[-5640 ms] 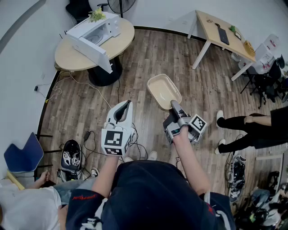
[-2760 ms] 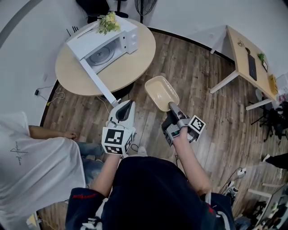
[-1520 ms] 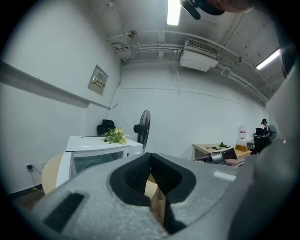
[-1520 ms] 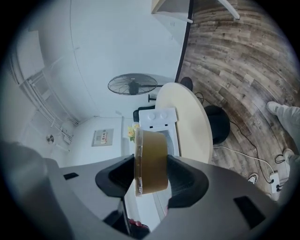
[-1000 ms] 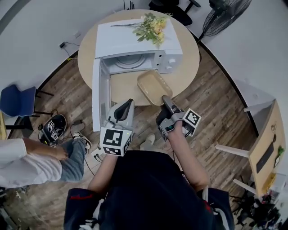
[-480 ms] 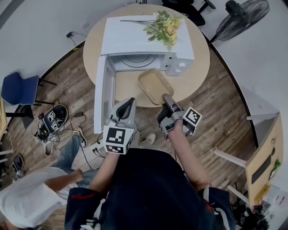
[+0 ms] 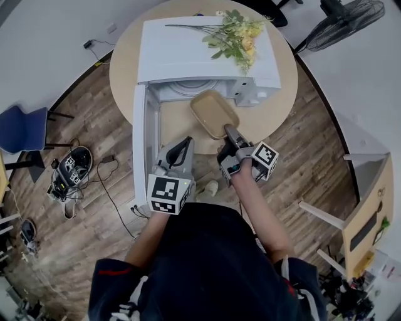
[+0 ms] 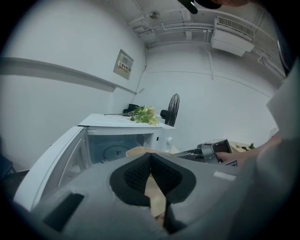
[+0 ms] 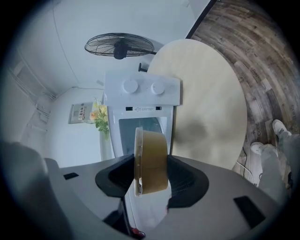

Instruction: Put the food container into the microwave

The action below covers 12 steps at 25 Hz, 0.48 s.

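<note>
While clamped shut on the near rim of the food container (image 7: 213, 113), holds it with the right tool (image 7: 227, 129) just outside the mouth of the microwave (image 7: 188, 56), above the round surface (image 7: 276, 106). Shows cavity and glass turntable (image 7: 187, 88) straight behind the container. Carries the left tool (image 7: 182, 145), pads pressed together on nothing, low in front of the microwave, beside its door (image 7: 144, 144), swung wide open leftward past the surface edge. Notes flowers (image 7: 238, 34) lying atop the microwave, a fan (image 7: 351, 15) behind it to the right, a blue chair (image 7: 22, 128) on the floor to its left.
</note>
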Available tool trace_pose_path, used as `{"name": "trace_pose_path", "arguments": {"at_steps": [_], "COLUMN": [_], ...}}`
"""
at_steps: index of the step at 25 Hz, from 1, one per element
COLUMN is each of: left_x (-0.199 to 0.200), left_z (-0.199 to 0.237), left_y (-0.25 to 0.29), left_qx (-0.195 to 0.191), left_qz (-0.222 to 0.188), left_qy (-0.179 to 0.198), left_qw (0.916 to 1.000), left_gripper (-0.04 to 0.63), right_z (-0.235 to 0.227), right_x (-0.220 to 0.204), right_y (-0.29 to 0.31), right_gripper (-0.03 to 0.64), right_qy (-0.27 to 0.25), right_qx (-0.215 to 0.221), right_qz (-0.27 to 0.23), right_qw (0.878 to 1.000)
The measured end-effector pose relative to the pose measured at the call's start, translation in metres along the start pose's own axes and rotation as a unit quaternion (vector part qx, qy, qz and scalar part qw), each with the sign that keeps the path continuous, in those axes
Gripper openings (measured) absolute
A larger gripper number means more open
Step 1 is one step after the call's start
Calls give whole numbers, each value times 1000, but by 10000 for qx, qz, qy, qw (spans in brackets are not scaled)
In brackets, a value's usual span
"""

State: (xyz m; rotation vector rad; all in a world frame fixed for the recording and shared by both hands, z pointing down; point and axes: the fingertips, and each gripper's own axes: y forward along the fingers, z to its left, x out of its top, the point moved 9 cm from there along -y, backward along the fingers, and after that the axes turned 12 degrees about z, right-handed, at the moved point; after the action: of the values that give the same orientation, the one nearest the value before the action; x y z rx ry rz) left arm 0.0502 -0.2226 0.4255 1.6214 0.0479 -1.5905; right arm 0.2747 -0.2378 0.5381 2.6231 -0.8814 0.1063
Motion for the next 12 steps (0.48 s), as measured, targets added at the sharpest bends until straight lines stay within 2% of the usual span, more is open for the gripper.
{"name": "trace_pose_path", "arguments": {"at_steps": [7, 12], "left_x": [-9, -13], "left_z": [12, 16], "left_y": [24, 33], "left_qx": [-191, -279], "left_qz": [292, 406], "left_qy": [-111, -166], "left_qw": [9993, 9986], "left_gripper": [17, 17], "right_z": [-13, -18], "right_x": [20, 33], "right_y": [40, 62], "right_gripper": [202, 202], "right_qy": [32, 27], "right_qx": [-330, -264], "right_qz": [4, -33], "right_qw": [9994, 9996]}}
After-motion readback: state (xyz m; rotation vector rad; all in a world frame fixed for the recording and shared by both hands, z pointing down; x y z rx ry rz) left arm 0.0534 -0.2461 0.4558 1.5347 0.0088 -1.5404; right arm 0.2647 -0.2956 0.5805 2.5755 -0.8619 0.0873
